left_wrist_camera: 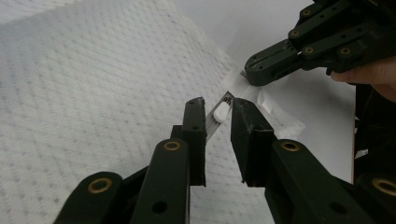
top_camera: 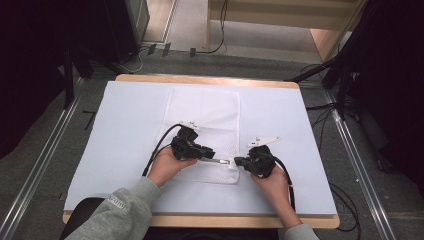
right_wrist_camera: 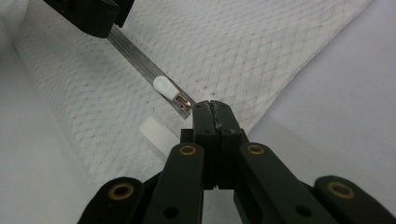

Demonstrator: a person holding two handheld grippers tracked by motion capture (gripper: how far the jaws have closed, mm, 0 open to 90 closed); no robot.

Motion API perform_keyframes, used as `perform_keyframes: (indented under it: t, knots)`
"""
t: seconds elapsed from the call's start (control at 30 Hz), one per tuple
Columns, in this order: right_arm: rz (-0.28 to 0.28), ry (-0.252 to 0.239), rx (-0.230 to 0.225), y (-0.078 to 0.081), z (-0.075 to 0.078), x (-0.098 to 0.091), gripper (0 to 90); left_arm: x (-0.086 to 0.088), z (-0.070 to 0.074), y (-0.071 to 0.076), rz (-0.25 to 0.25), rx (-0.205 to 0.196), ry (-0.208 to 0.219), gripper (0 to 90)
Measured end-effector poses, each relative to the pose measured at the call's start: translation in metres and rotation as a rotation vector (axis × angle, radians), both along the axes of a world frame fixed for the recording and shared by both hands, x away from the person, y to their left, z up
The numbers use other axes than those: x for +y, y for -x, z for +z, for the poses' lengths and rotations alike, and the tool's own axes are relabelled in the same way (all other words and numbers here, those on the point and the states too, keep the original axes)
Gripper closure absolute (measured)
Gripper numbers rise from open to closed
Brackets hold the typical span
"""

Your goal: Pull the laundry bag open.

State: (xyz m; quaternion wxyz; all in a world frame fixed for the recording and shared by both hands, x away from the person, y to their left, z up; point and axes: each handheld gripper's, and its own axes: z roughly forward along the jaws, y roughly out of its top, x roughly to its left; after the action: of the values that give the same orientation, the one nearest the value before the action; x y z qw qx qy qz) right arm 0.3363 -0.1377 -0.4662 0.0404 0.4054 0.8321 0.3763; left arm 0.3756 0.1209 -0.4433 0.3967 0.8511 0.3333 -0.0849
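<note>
a white mesh bag (top_camera: 205, 125) lies flat on the pale table (top_camera: 125, 125), its zipper edge nearest the person. the left gripper (left_wrist_camera: 218, 109), jaws spread, straddles the zipper strip (right_wrist_camera: 135, 58) by the white pull (left_wrist_camera: 221, 112). the right gripper (right_wrist_camera: 211, 106) is pressed together, perhaps nipping the bag's corner. both hands rest low at the near edge.

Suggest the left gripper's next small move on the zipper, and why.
Probably ease the left gripper forward and close on the white plastic zipper pull: its jaws stand open, the pull lies just past them, and the shut right gripper seems to anchor the grey zipper strip.
</note>
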Motion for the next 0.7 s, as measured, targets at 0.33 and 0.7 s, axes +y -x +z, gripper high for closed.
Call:
perform_keyframes:
  t: [0.33, 0.7]
  knots:
    - [0.012, 0.005, -0.007, 0.000, -0.005, 0.004, 90.0, -0.018, -0.010, 0.002, -0.012, 0.010, -0.024, 85.5]
    - [0.017, 0.028, -0.028, 0.002, -0.006, 0.007, 90.0, -0.029, -0.024, 0.003, -0.004, 0.004, -0.058, 83.7]
